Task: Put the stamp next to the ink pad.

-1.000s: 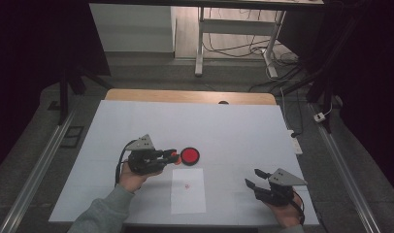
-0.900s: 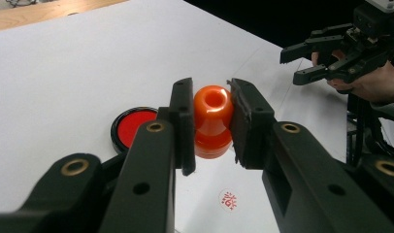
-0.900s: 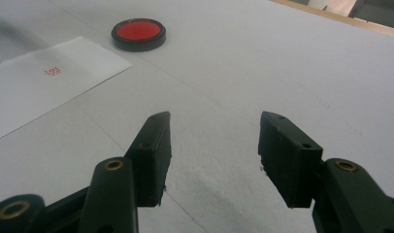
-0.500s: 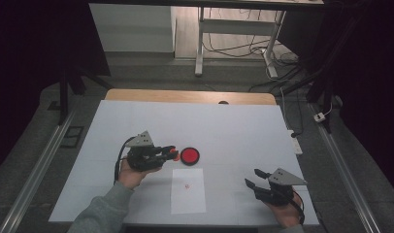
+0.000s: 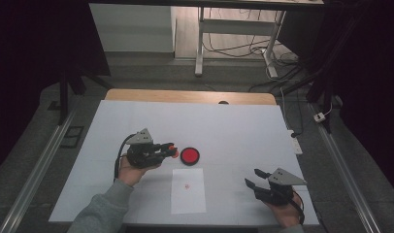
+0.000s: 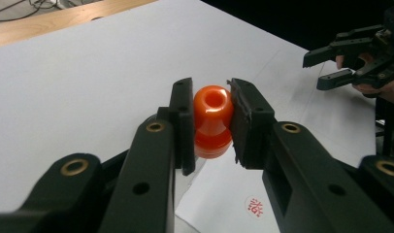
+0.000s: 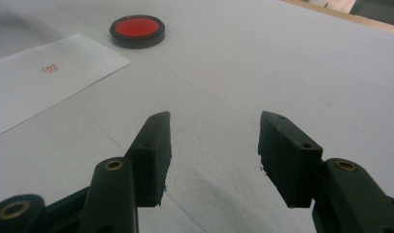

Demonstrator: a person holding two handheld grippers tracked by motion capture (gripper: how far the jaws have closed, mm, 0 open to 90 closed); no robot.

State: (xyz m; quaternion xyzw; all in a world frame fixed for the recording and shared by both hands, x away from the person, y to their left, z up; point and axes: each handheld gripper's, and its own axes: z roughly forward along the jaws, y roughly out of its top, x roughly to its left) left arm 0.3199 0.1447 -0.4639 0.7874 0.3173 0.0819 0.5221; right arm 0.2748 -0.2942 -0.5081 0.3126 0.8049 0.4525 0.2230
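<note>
We had the orange stamp [image 6: 213, 121] clamped in the left gripper [image 6: 212, 124] beside the ink pad [image 5: 189, 156]; right gripper [image 7: 212, 155] idled open. Next, probably inking it.

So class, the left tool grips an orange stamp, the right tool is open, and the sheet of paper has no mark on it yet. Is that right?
Not quite. The sheet of paper already carries a small red stamp mark, as the left gripper view shows. The rest holds: the left tool is shut on the orange stamp, and the right tool is open.
</note>
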